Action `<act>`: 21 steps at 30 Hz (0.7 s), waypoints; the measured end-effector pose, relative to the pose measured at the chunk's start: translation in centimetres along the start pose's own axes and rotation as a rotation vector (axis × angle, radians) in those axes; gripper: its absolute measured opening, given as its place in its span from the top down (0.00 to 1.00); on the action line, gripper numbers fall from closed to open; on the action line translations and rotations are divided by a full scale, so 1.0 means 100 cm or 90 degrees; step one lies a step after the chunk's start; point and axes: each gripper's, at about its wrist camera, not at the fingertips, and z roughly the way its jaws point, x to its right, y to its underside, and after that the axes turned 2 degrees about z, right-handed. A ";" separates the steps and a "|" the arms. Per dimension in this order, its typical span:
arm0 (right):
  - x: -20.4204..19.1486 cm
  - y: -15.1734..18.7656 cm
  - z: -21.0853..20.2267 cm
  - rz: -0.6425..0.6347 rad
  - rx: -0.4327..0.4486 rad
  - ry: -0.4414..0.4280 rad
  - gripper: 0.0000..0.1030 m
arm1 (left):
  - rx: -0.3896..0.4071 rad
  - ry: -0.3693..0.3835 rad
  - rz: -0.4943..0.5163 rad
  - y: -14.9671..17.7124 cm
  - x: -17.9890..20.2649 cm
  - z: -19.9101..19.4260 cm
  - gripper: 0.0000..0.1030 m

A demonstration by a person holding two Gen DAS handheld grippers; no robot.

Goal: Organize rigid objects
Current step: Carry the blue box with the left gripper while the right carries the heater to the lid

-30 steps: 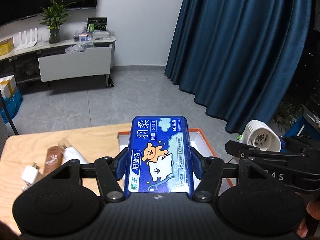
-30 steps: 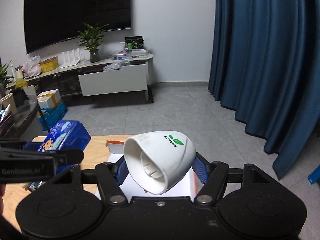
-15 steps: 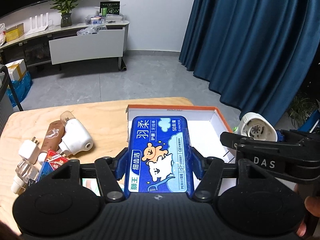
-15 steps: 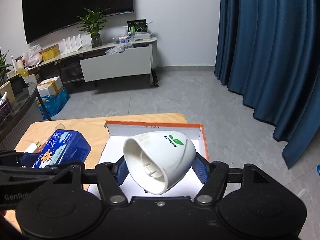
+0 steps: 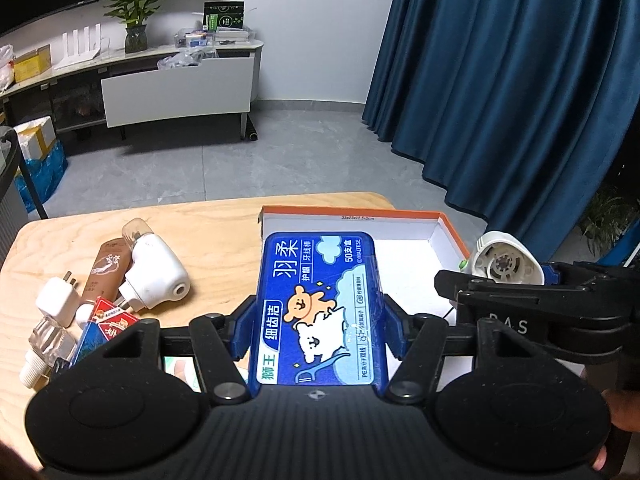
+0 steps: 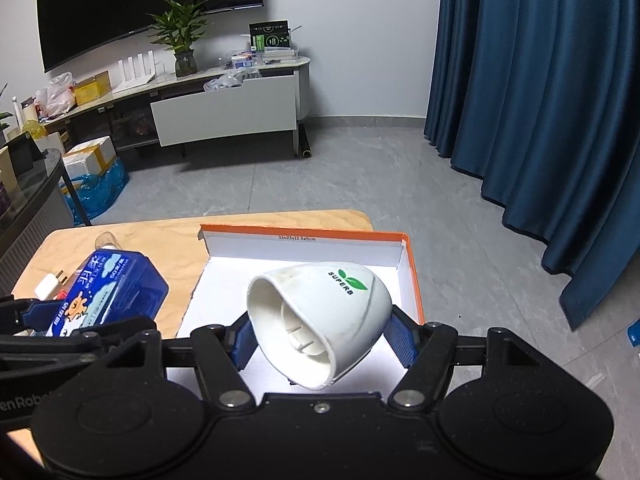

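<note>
Dim room, grey tiled floor underfoot. Against the white wall stands a long low white media cabinet; above it hangs a big black wall-mounted screen. On the cabinet sits a green potted plant. Right of the cabinet, heavy dark-blue curtains fall to the floor.

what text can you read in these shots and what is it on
"SUPERB": white plug-in device in the right gripper.
"羽柔", "细齿洁", "狮王", "50支盒": blue floss box in the left gripper.
"33x23x12.5x5cm": inner wall of the orange-rimmed box.
"DAS": right gripper's side, faint.
Brown tube, red packet, green sign: too small.
</note>
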 end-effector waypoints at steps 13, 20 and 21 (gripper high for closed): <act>0.004 0.000 0.012 0.013 -0.008 -0.002 0.23 | -0.009 -0.008 0.002 -0.001 0.003 0.007 0.39; 0.007 0.000 0.021 0.015 -0.011 -0.001 0.23 | -0.013 -0.011 0.005 -0.001 0.003 0.012 0.39; 0.008 0.000 0.022 0.015 -0.011 0.000 0.23 | -0.014 -0.011 0.004 -0.002 0.003 0.013 0.39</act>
